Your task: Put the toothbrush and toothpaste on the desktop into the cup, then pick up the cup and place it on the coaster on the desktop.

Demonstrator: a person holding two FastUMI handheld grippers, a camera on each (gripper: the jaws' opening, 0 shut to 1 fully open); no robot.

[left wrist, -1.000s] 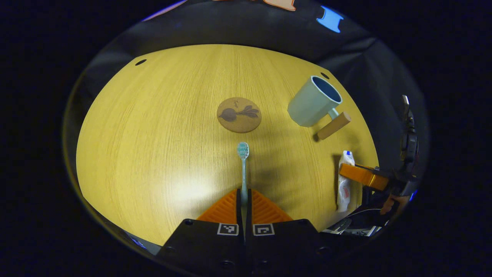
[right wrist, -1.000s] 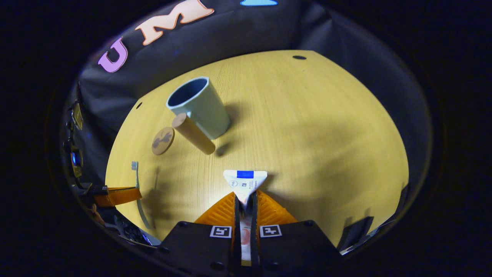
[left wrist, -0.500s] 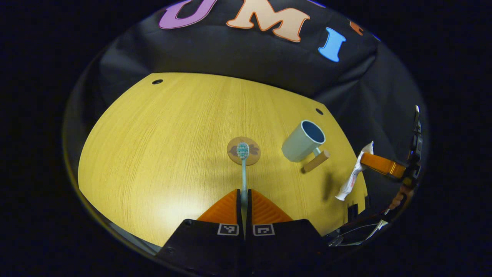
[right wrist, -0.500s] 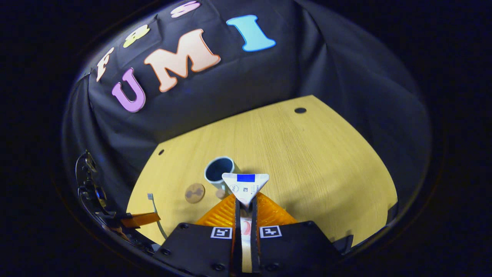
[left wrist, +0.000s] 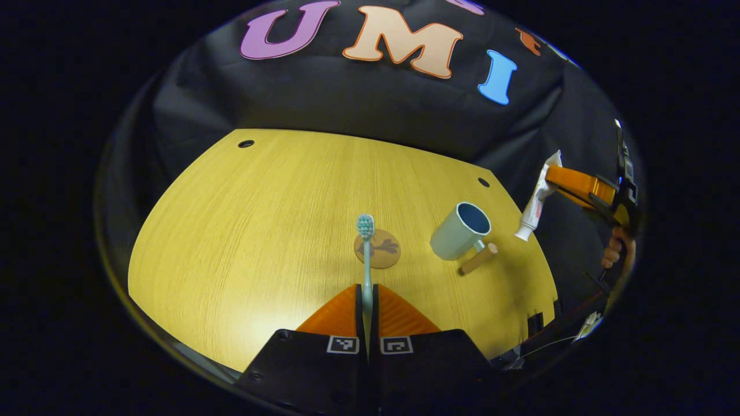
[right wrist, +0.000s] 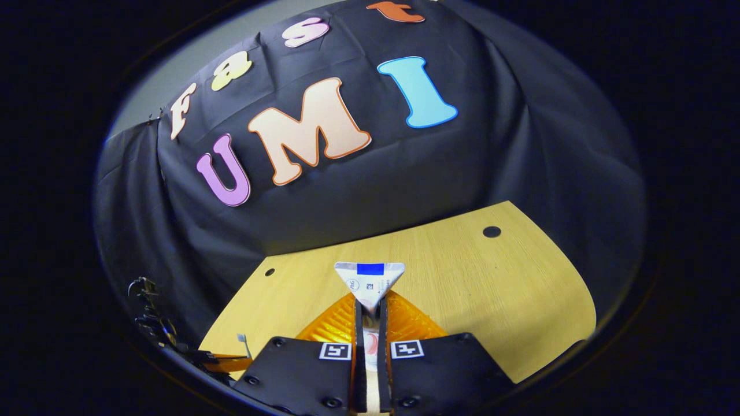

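Observation:
In the left gripper view my left gripper (left wrist: 367,294) is shut on the pale green toothbrush (left wrist: 365,254), whose head points away over the round cork coaster (left wrist: 377,249). Right of the coaster stands the light blue cup (left wrist: 461,231) with its wooden handle (left wrist: 478,259). High at the right edge the right gripper (left wrist: 569,184) holds the white toothpaste tube (left wrist: 536,199), cap end hanging down above and right of the cup. In the right gripper view my right gripper (right wrist: 370,303) is shut on the toothpaste tube (right wrist: 370,281), crimped end forward. The left gripper (right wrist: 228,363) with the toothbrush head (right wrist: 242,338) shows at the lower left.
The yellow wooden desktop (left wrist: 277,219) has small dark holes near its far corners (left wrist: 245,143). Black cloth wall rises behind the desk. A hand (left wrist: 618,254) holds the right gripper at the right edge.
Both grippers have lifted off the desk with their loads. The right gripper has risen high with the toothpaste and tilted up, so the cup has left its view. The left gripper rose slightly with the toothbrush.

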